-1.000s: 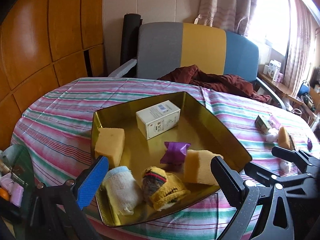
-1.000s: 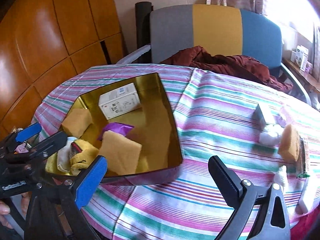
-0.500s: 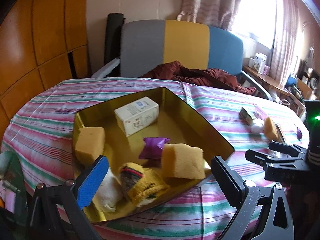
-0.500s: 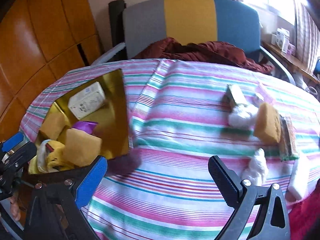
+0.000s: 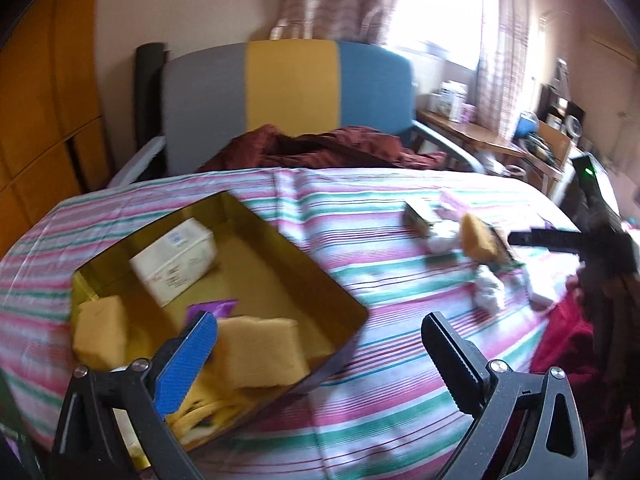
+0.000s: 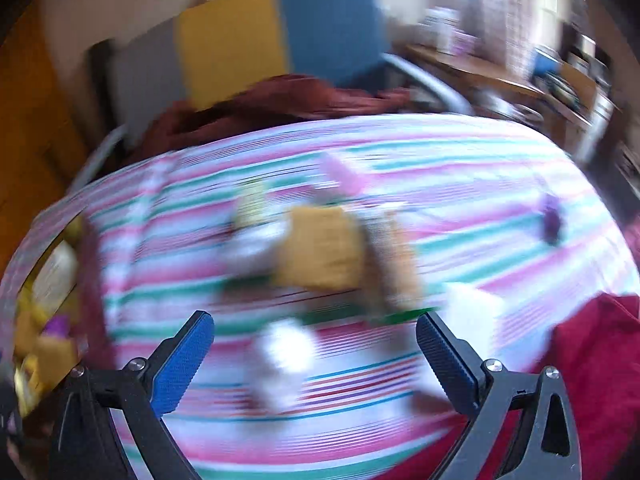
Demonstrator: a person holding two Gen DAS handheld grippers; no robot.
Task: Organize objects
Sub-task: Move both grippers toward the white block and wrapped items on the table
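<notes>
The right gripper (image 6: 314, 354) is hanging spread and empty — the loose yellow foam sponge (image 6: 320, 250) is lying dead ahead near the striped table's right edge, way closer than the left gripper (image 5: 320, 354), also spread.

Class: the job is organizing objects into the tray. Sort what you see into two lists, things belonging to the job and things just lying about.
Job:
tray
white box in tray
sponges in tray
loose sponge
white wads
left gripper, open
right gripper, open

Lying about:
chair
maroon cloth
curtains
</notes>
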